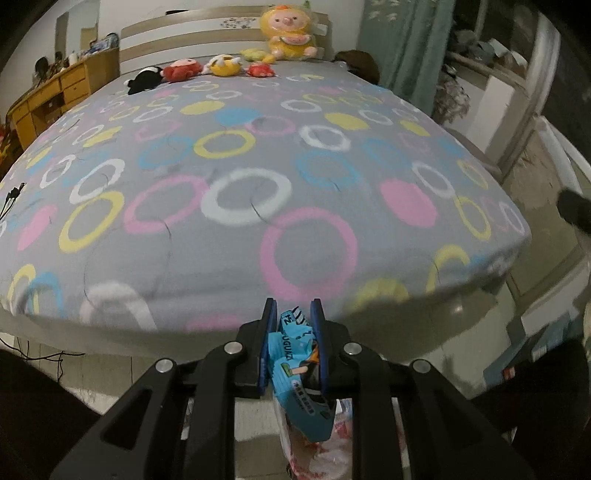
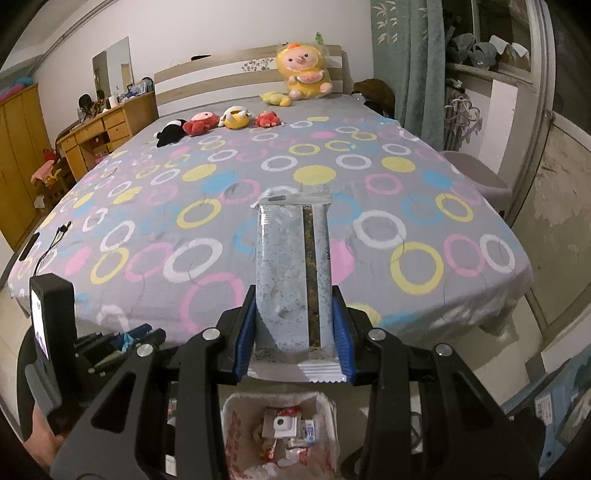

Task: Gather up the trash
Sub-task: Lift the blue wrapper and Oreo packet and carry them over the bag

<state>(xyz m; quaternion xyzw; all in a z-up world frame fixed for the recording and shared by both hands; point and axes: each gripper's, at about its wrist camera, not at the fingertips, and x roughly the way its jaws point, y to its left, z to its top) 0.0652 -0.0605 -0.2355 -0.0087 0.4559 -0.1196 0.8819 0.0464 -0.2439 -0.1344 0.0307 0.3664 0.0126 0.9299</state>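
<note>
Bedroom bed [image 2: 258,236], right hand-held gripper [image 2: 293,332] clamps wrapper [image 2: 291,273] lengthwise, pointing forward

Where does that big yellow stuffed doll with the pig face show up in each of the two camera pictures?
Left wrist view: the yellow doll sits top centre, against the headboard.
Right wrist view: the yellow doll sits top centre again, slightly lower.
Shared landmark: the row of small plush toys on the bed, left of it.

Bed [image 2: 280,229] under ring-patterned grey sheet; far end lined with plush toys [image 2: 218,123], yellow doll [image 2: 304,75] against headboard.
</note>
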